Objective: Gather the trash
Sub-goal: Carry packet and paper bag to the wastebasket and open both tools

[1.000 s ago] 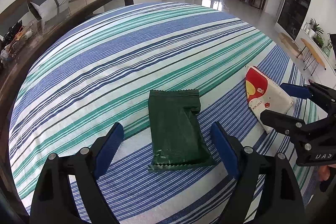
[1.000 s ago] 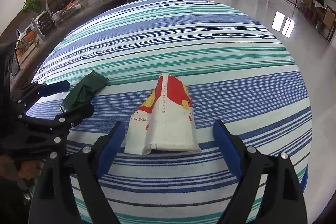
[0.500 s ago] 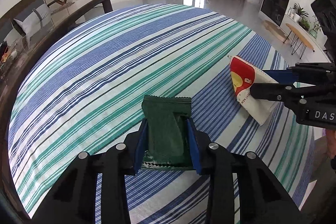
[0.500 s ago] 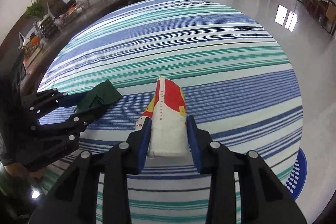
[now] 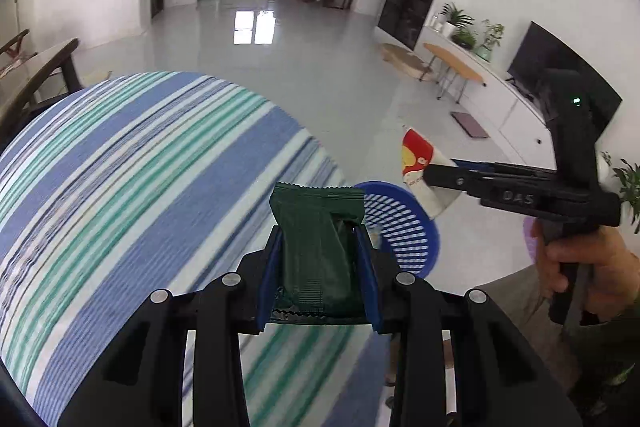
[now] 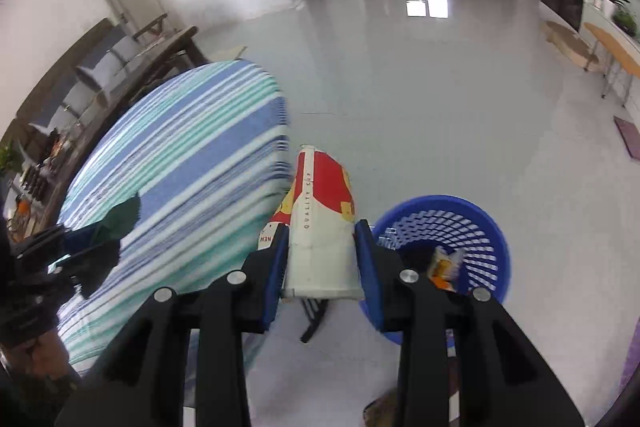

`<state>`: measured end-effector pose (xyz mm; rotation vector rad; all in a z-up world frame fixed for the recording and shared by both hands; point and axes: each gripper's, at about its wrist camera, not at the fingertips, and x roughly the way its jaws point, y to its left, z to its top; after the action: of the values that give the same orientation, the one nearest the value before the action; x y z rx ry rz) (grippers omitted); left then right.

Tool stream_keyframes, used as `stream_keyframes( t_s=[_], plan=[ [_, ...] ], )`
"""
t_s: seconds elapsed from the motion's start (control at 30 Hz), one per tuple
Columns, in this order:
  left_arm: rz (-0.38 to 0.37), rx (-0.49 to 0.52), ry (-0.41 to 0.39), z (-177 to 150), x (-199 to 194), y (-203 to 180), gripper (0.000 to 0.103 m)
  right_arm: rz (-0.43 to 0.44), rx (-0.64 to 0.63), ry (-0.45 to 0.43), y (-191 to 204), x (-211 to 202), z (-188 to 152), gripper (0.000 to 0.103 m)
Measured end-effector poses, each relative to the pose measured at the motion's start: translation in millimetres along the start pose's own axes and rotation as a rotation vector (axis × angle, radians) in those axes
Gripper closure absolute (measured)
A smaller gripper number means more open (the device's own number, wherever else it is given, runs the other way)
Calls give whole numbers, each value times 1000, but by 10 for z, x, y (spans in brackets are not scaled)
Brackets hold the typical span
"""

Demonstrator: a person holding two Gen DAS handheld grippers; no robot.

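Note:
My left gripper is shut on a dark green wrapper and holds it in the air over the right edge of the striped table. My right gripper is shut on a white and red paper cup, flattened, held off the table's edge. A blue mesh waste basket stands on the floor just right of the cup; it holds some trash. In the left wrist view the basket lies beyond the wrapper, with the right gripper and cup above it.
A glossy grey floor stretches ahead. A dark wooden bench with cushions stands behind the table. A small wooden side table, a TV and plants line the right wall. A hand holds the right gripper.
Both grippers have lifted their items off the table and swung right, off the table's edge toward the blue basket. One second ago both were open around the items.

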<state>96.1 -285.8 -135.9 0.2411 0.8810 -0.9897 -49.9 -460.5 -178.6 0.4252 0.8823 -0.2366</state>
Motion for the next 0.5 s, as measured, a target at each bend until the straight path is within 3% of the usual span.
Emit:
stream_keyframes(
  t_s=[0.1, 0.23, 0.5],
  plan=[
    [-45, 49, 33, 125, 299, -448, 68, -78, 61, 8, -529, 79, -66, 70],
    [-78, 81, 101, 204, 850, -934, 68, -110, 128, 31, -1007, 285, -136, 70],
    [-70, 43, 240, 186, 2034, -1263, 68, -85, 233, 77, -1549, 720, -212, 66]
  ],
)
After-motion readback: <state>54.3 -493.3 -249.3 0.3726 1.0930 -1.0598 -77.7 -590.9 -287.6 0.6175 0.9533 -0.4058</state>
